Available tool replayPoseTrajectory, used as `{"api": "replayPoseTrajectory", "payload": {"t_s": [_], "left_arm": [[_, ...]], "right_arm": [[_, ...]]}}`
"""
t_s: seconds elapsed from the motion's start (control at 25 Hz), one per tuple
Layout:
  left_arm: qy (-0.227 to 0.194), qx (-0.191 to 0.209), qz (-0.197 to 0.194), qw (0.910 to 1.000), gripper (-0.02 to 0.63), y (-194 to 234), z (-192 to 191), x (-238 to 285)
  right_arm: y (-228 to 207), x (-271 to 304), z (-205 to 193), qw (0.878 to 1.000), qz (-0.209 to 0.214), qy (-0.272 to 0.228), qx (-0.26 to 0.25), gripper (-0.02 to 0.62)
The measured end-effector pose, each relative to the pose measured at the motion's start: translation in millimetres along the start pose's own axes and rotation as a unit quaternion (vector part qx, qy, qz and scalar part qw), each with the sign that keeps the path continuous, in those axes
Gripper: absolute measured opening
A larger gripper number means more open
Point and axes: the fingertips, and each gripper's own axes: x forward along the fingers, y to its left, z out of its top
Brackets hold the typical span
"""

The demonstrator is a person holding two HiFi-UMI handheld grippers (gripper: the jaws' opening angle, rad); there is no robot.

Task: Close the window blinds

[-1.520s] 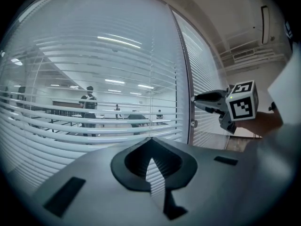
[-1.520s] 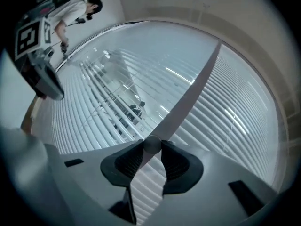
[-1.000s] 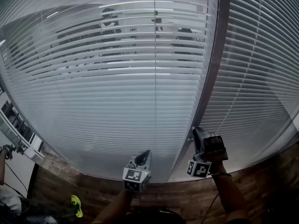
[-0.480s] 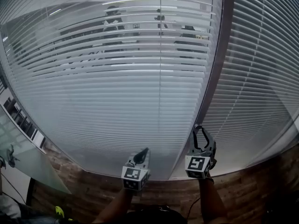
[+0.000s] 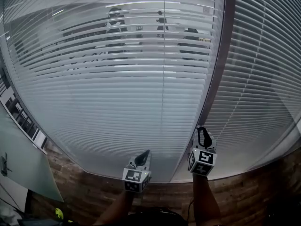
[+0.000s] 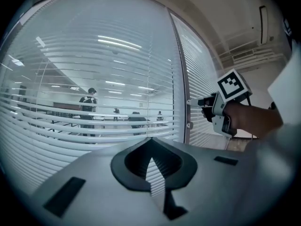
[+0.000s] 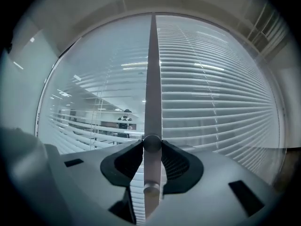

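Observation:
White slatted blinds hang behind the glass, their upper slats tilted open enough to show the room beyond. A second blind fills the pane to the right of the grey mullion. My right gripper points level at the mullion, also seen as the right gripper in the left gripper view. Its jaws have just been closing and stand on either side of a small round knob, touching it. A second knob sits just below. My left gripper hovers before the left pane, shut and empty.
People stand in the room behind the glass. Brick-patterned surface runs below the window. A glass panel leans in at lower left. My arms come up from the bottom edge.
The right gripper has rolled from lying on its side to upright while staying at the mullion. The left gripper has kept still. The slats look unchanged.

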Motion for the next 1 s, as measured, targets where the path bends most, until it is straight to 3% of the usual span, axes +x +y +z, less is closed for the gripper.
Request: {"api": "replayPoseTrajectory", "payload": {"t_s": [0.32,0.48,0.56,0.68,0.84,0.92,1.0], "left_arm": [[0.007,-0.006,0.004,0.9999,0.000,2,-3,-7],[0.005,-0.006,0.004,1.0000,0.000,4,-3,-9],[0.006,-0.004,0.007,0.9999,0.000,7,-3,-10],[0.015,0.003,0.002,0.9999,0.000,7,-9,-10],[0.008,-0.003,0.002,1.0000,0.000,7,-3,-13],[0.008,0.000,0.001,1.0000,0.000,8,-2,-13],[0.009,0.001,0.000,1.0000,0.000,8,-2,-13]], "right_arm": [[1,-1,1,1.000,0.013,0.001,-0.026,0.121],[5,-1,3,0.994,0.005,0.002,-0.111,0.121],[8,-1,3,0.985,0.002,0.005,-0.173,0.121],[11,-2,2,0.953,0.000,0.014,-0.303,0.121],[15,-1,2,0.906,0.015,0.004,-0.423,0.121],[16,-1,0,0.864,0.011,0.006,-0.504,0.121],[17,-1,-3,0.812,0.001,0.011,-0.584,0.121]]}}
